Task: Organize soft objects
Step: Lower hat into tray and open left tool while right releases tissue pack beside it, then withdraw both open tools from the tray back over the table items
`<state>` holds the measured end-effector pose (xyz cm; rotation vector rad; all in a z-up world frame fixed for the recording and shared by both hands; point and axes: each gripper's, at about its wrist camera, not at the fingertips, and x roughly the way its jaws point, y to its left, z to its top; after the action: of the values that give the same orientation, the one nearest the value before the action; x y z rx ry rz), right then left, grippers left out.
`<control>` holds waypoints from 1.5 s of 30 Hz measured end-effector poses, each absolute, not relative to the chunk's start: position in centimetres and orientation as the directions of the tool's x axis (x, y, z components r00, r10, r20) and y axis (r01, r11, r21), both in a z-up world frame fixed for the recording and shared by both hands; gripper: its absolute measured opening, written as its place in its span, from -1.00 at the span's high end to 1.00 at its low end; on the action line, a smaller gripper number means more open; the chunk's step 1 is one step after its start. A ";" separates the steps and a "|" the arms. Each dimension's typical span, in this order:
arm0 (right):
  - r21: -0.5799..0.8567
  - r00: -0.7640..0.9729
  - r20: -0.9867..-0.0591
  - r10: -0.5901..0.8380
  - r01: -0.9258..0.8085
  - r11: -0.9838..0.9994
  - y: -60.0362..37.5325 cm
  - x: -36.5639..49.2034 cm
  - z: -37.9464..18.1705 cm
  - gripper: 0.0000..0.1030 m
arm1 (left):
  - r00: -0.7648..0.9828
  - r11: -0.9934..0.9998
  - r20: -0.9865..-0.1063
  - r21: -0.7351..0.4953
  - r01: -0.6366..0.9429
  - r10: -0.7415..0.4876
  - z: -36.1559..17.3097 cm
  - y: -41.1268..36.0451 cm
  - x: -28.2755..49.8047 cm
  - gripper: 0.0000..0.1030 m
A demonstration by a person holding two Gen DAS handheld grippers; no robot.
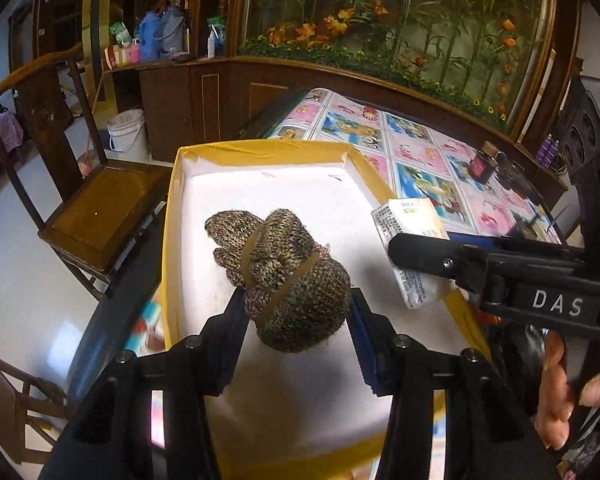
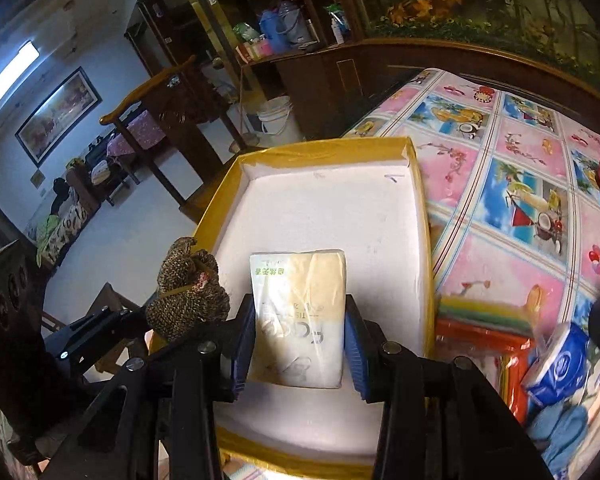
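The left gripper [image 1: 298, 312] has its fingers [image 1: 232, 320] clamped on a knit bundle [image 1: 284, 276], a brown-speckled roll bound with a rubber band [image 1: 288, 284]. The bundle sits at the centre of the left wrist view, over the white floor of a yellow-rimmed box [image 1: 172, 216]; whether it touches the floor cannot be told.

The right gripper [image 2: 300, 344] grips a tissue pack [image 2: 298, 312] between its blue-padded fingers [image 2: 356, 352], the pack lying flat over the same box [image 2: 416, 184] near its 6 o'clock edge. In the left wrist view that pack [image 1: 410, 220] shows at 3 o'clock, with one right finger across it. In the right wrist view the bundle [image 2: 188, 300] shows at 9 o'clock, at the box's left rim.

The box stands on a worktop [image 2: 520, 160] covered in a pink and blue patterned cloth. On it, a dark bottle [image 1: 482, 164] stands at 2 o'clock in the left wrist view, well apart from the box, and a blue pack [image 2: 560, 364] lies at 4 o'clock in the right wrist view. A wooden chair [image 1: 96, 216] stands at 9 o'clock.
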<state>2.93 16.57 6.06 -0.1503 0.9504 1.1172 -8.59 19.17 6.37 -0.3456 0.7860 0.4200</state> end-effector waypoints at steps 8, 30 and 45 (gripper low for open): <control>0.315 0.154 -0.767 0.623 -0.754 0.576 23.8 8.5 5.0 0.14 | 0.522 0.838 -0.818 -0.095 -0.537 0.242 3.8 24.4 -1.2 0.08; 0.339 0.163 -0.763 0.626 -0.723 0.602 23.6 10.2 4.3 -0.36 | 0.623 0.806 -0.757 -0.239 -0.542 0.195 4.8 24.8 -2.2 -0.45; 0.366 0.219 -0.580 0.784 -0.791 0.491 2.5 5.2 10.8 -0.42 | 0.805 0.927 -0.588 -0.253 -0.277 0.080 7.4 10.2 -8.2 -0.57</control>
<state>5.22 2.46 10.82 -0.0093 0.7970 1.0900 -8.23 10.21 7.37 -0.3383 0.6080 0.1953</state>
